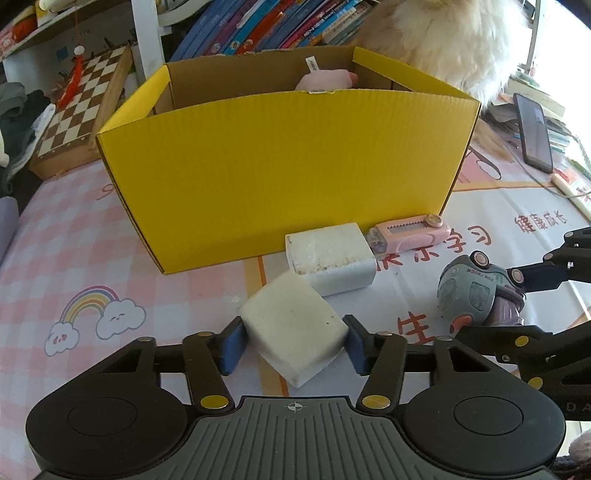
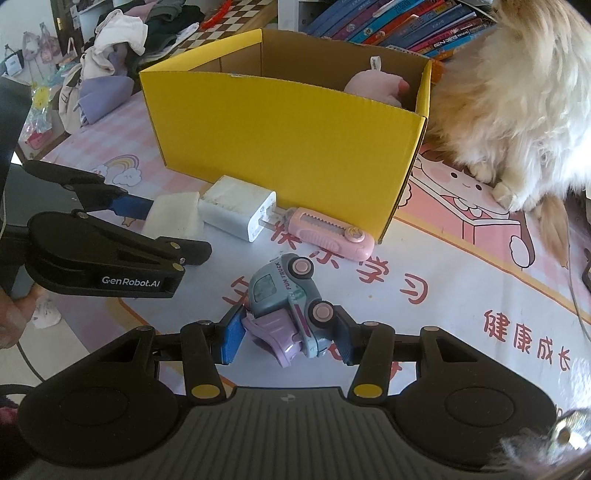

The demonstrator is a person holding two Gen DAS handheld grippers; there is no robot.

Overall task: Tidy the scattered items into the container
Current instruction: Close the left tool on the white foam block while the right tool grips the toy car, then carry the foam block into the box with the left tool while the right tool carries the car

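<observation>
Both grippers loaded, near yellow box (image 1: 280,173).
Left gripper (image 1: 293,345) fingers clamp white block (image 1: 291,328); right gripper (image 2: 290,338) fingers pinch toy truck (image 2: 288,299); pink plush (image 2: 373,88) half-hidden inside box.

Sunlit bookshelf (image 1: 280,26) behind pink tabletop (image 1: 74,236)

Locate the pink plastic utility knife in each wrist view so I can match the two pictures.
Left wrist view: the pink plastic utility knife lies right of centre, at the foot of the yellow cardboard box, just right of the white charger block.
Right wrist view: it lies near the centre, along the box's front wall, right of the charger's prongs.
Shared landmark: the box's near right corner.
</observation>
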